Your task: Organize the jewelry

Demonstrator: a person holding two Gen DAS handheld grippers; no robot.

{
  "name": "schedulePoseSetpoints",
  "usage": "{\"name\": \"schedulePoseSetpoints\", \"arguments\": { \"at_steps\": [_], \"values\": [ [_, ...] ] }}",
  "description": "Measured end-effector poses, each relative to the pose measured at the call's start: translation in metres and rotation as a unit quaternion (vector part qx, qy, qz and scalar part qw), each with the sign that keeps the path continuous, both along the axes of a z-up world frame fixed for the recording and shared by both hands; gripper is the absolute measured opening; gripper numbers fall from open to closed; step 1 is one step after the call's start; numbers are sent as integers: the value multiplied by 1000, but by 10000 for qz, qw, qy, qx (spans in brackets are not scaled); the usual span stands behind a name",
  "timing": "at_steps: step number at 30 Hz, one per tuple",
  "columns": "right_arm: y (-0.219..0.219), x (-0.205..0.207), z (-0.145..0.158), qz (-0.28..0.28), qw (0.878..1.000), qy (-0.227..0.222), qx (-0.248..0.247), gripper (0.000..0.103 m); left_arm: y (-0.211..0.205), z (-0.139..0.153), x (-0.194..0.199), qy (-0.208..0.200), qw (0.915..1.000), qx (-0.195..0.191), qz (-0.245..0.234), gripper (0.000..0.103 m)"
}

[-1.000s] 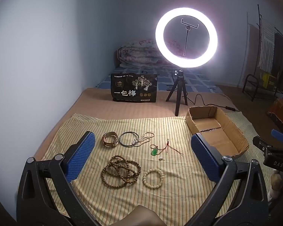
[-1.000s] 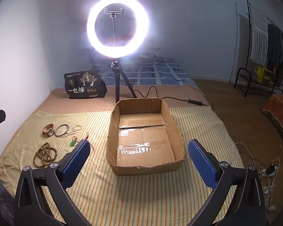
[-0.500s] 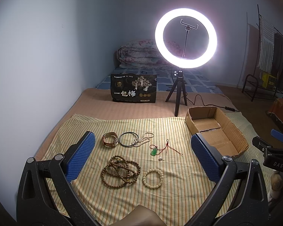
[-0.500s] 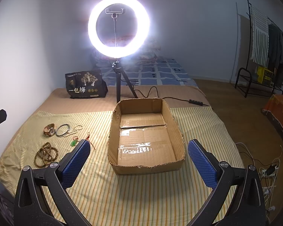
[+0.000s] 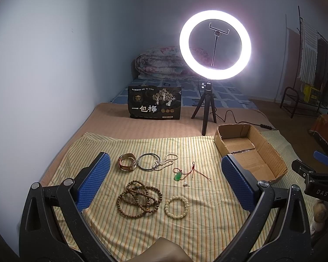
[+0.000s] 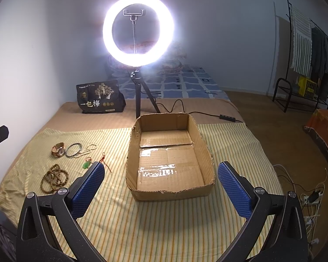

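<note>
Jewelry lies spread on a striped yellow cloth (image 5: 185,146): a brown watch (image 5: 126,164), a metal bangle (image 5: 148,162), a pearl chain (image 5: 166,161), a green pendant on red cord (image 5: 178,176), dark wooden beads (image 5: 140,198) and a pale bead bracelet (image 5: 177,204). My left gripper (image 5: 165,174) hovers open above them, holding nothing. An empty cardboard box (image 6: 170,152) sits to the right. Over its near end my right gripper (image 6: 161,181) stands open and empty. The watch (image 6: 58,149) and wooden beads (image 6: 54,178) show at the left of the right wrist view.
A lit ring light on a tripod (image 5: 207,109) stands behind the cloth, its cable (image 6: 207,113) trailing right. A black snack bag (image 5: 155,103) stands beside it. A wall (image 5: 43,76) runs along the left. A clothes rack (image 6: 304,54) and floor cables (image 6: 312,196) lie right.
Both views shifted only very slightly; the right gripper drifted a little left. The jewelry and the box stayed put.
</note>
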State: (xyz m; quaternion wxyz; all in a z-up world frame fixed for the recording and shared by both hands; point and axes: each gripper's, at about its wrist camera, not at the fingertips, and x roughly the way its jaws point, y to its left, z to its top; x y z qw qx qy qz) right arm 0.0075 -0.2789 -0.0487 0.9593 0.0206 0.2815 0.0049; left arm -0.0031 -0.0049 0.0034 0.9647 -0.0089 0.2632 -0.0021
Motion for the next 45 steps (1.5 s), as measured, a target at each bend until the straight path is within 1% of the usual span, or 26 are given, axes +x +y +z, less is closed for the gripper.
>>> {"name": "schedulePoseSetpoints", "arguments": {
  "at_steps": [45],
  "values": [
    [6, 2, -5, 71, 9999, 146, 36, 103, -2, -1, -1, 25, 10000, 13, 28, 103]
  ]
}}
